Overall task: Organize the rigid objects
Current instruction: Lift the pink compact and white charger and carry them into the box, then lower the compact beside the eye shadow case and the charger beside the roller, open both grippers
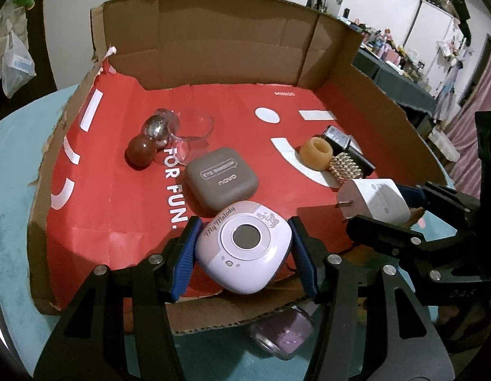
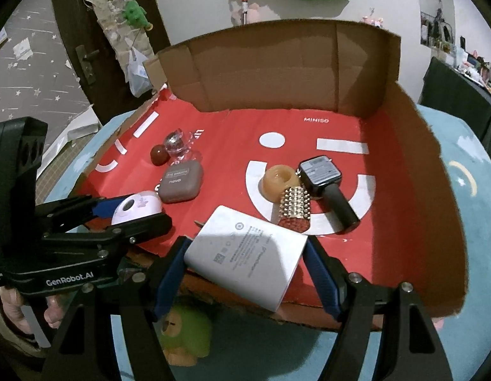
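We are carrying two things in over the near edge of the red cardboard tray (image 1: 118, 231): the left gripper (image 1: 244, 250) is pinching the lilac camera-shaped gadget (image 1: 244, 247), the right gripper (image 2: 245, 260) the white charger (image 2: 245, 250). Next (judging by what is already lying inside) we are needing to lower each onto bare red floor short of the eye-shadow case (image 1: 221, 181) and spread the jaws.

A light-blue counter (image 2: 452, 165) carries an opened cardboard box (image 2: 413, 165); at its six o'clock edge lie a green toy (image 2: 185, 333) and a glass jar (image 1: 283, 336).
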`<state>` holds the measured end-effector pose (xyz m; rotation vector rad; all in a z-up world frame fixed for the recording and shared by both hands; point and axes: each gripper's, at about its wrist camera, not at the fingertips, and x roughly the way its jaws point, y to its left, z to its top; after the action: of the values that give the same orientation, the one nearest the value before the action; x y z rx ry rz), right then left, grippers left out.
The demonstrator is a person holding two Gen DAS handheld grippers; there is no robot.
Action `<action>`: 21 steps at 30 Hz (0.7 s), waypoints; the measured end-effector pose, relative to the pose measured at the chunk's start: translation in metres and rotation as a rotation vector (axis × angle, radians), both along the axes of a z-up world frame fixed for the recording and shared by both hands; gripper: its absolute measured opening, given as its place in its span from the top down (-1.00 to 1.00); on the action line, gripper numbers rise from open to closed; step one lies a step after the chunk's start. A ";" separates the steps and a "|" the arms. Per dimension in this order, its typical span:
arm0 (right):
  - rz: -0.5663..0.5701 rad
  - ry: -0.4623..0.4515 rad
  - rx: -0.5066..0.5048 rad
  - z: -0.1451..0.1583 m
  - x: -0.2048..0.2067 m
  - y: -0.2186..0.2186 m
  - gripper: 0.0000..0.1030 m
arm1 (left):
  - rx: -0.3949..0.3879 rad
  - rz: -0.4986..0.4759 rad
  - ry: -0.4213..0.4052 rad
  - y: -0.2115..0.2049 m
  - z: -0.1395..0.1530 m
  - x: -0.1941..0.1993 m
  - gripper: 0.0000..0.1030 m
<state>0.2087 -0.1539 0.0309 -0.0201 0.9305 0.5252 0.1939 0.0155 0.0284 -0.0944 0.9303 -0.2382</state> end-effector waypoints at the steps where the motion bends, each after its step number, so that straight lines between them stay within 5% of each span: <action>1: 0.002 0.018 0.005 -0.003 0.003 0.000 -0.45 | -0.001 0.002 0.004 0.001 -0.001 0.001 -0.02; 21: -0.027 0.025 -0.043 -0.019 0.024 0.004 -0.45 | 0.002 0.031 0.011 0.006 -0.008 0.027 -0.02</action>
<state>0.2324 -0.1496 0.0122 -0.0399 0.9656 0.4811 0.2207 0.0213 0.0199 -0.1083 0.9397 -0.2084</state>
